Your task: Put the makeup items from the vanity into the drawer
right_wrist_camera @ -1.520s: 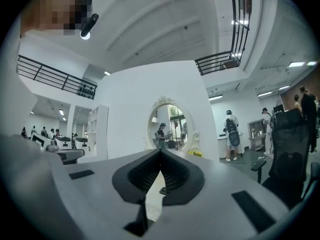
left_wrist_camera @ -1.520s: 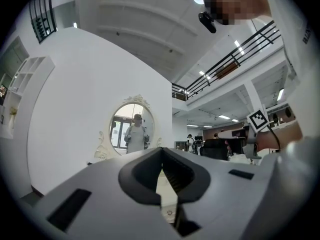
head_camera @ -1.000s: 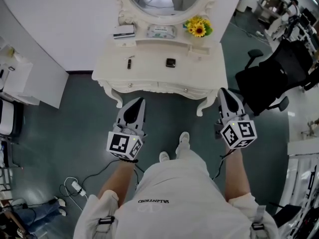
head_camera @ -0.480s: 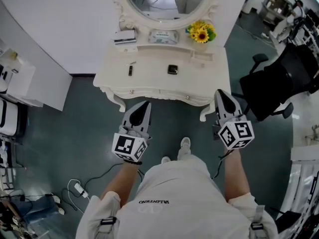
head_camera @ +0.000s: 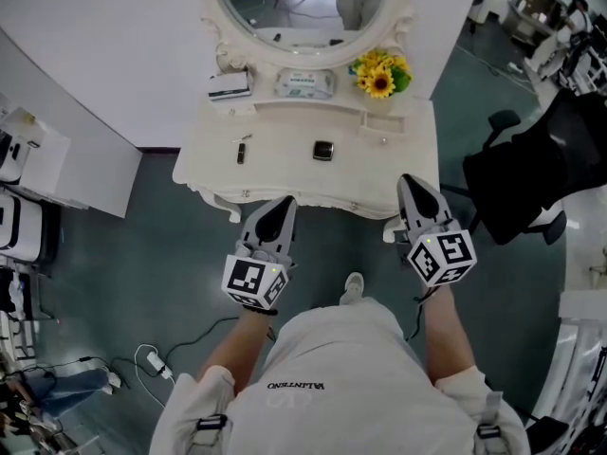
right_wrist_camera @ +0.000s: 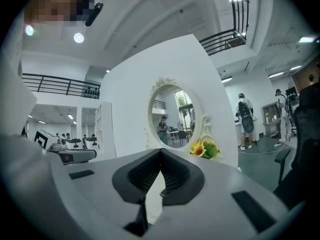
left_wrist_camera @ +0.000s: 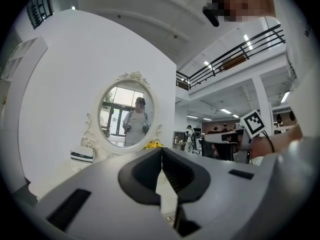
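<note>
The left gripper (head_camera: 282,204) and right gripper (head_camera: 411,182) hung mid-frame before the vanity (head_camera: 285,169), jaws pressed together on nothing. A small dark stick (head_camera: 241,150) and a black compact (head_camera: 324,150) lay on its top, upper centre.

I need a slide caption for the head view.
The left gripper and right gripper, both shut, face the white vanity.

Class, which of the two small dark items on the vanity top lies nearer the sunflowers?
The square compact; the slim stick lies farther from the sunflowers, to the left.
</note>
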`<state>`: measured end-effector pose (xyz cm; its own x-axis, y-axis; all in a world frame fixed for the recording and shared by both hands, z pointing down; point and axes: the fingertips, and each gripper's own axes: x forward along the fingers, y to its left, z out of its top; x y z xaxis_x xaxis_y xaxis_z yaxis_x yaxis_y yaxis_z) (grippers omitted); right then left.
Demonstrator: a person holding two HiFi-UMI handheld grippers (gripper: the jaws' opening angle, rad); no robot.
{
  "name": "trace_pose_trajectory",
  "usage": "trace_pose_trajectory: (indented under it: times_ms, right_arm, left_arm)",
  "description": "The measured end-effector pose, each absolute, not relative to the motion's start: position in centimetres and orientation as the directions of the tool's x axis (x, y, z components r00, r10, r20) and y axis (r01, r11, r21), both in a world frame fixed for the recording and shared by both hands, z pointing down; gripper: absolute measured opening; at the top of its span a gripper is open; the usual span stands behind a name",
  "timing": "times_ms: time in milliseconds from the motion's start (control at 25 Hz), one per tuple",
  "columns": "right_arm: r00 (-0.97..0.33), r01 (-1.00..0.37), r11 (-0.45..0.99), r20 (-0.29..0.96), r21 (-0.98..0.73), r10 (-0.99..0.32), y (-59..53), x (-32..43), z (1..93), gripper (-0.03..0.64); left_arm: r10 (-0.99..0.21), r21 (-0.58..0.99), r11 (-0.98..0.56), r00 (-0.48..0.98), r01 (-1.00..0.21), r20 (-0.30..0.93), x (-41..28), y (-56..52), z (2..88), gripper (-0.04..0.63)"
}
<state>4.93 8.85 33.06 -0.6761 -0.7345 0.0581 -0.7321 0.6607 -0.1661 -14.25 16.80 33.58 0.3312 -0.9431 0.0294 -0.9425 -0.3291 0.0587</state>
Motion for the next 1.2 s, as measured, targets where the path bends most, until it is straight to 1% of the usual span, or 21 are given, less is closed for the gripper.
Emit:
trace_pose_trajectory:
  times_ms: [320,640,1080,1200]
  right_arm:
    - [-0.730,-0.680,0.712,0.073,-0.176,-0.679,3.7,5.8,34.0,0.011]
    - [-0.762,-0.644,0.739,0.080,-0.200,-0.642,0.8,6.5,35.2,0.011]
    - [-0.780,-0.624,0.747,0.142,-0.229,-0.609,-0.8,4.5,38.6,0.011]
    - [-0.781,-0.625,0.748,0.167,-0.224,-0.602,-1.8,3.7,39.3,0.011]
  left_arm:
    - [-0.952,0.064,-0.295,0.299,-0.953,0.067,-11.5,11.6,34.5,0.000]
    - [-0.960,0.076,-0.259,0.265,-0.963,0.088,-9.6,9.5,35.6,0.000]
    - [-0.955,0.108,-0.239,0.253,-0.965,0.154,-10.4,6.8,38.5,0.002]
    - [-0.947,0.123,-0.247,0.266,-0.961,0.179,-10.9,5.0,39.5,0.012]
